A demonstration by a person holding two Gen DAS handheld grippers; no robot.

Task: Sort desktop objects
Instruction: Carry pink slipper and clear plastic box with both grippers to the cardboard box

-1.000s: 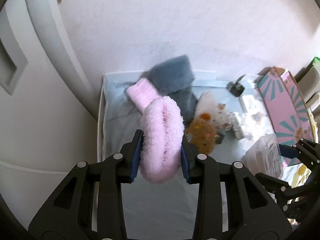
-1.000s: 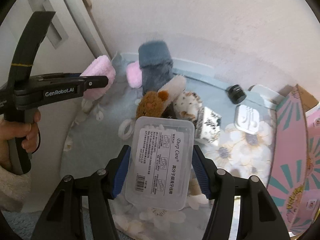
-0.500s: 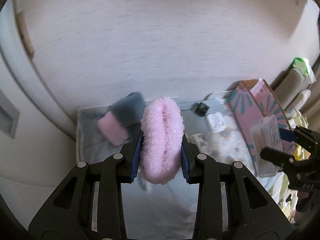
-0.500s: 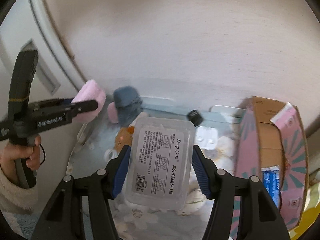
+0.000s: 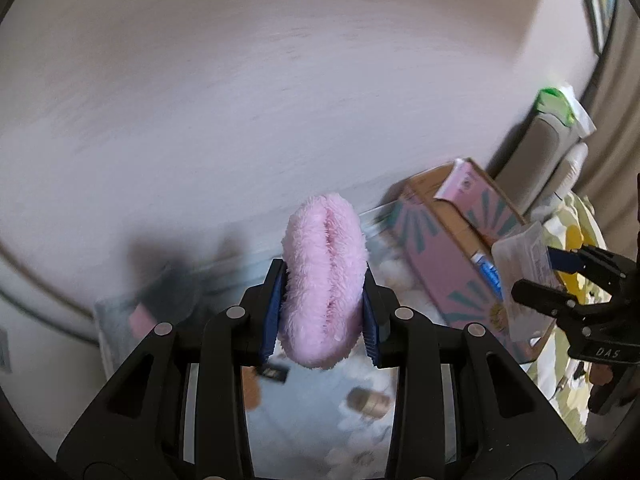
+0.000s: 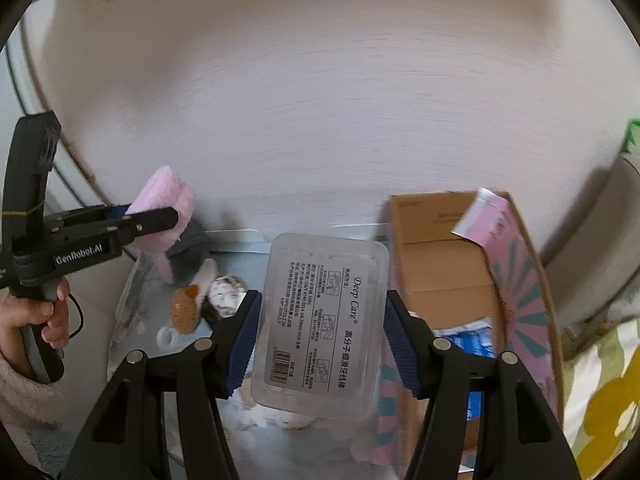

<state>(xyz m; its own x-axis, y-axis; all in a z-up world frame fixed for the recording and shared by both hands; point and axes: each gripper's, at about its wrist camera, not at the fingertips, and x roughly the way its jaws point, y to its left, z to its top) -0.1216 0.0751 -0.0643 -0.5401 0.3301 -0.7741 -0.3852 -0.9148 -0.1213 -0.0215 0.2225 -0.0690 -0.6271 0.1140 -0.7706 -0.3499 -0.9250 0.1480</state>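
My left gripper [image 5: 323, 312] is shut on a fluffy pink plush piece [image 5: 325, 276], held up above the tabletop; the same pink plush [image 6: 164, 200] shows at the left of the right wrist view. My right gripper [image 6: 322, 340] is shut on a clear plastic box [image 6: 324, 320] with a printed label, held beside the open pink cardboard box [image 6: 448, 276]. In the left wrist view that clear box [image 5: 520, 280] and the right gripper [image 5: 560, 276] hang over the pink box [image 5: 452, 248]. Blue packets [image 6: 468, 336] lie inside the box.
A floral cloth [image 6: 240, 264] covers the table against a pale wall. On it lie a brown plush toy [image 6: 186, 308], a spotted round item [image 6: 226, 292], a grey furry piece [image 6: 192, 248] and a white ring [image 6: 167, 336]. A grey bottle with green cap [image 5: 556, 128] stands right.
Both grippers rose and swung right with their loads still clamped. The pink cardboard box has come nearer the middle of both views, and the plush toys have slid away to the left.
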